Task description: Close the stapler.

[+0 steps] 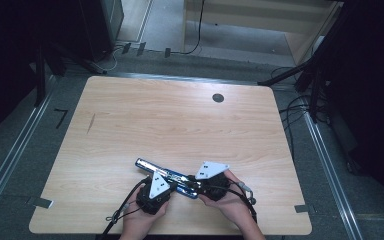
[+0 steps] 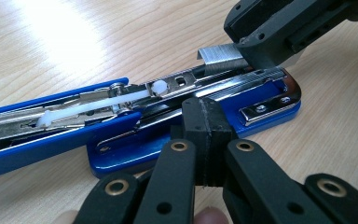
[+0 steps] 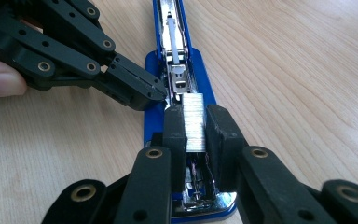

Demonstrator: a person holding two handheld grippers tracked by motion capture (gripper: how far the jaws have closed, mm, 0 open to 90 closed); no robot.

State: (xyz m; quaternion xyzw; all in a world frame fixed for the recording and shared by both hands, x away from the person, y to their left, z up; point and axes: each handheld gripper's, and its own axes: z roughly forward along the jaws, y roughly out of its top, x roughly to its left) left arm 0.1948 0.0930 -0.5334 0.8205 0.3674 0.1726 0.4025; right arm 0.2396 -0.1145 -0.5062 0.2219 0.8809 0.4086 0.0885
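1. Your right tongs [image 3: 196, 128] pinch a strip of staples [image 3: 195, 122] between the two pads, holding it just above the open stapler [image 3: 179, 65]
2. The strip's long axis runs the same way as the stapler's metal magazine channel [image 3: 181, 86], so it is already lined up; the channel lies directly below and ahead of the strip
3. Your left tongs [image 2: 204, 140] are pressed together, with nothing between them, their tip resting against the side of the stapler's blue base [image 2: 265, 100], judged to steady it
4. The stapler lies flat on the surface [image 1: 180, 120] near your edge, lid swung open, its length running diagonally between your two hands [image 1: 165, 177]
5. Your right hand is the nearer one to the channel; the coming move looks like a straight lowering of the strip into it
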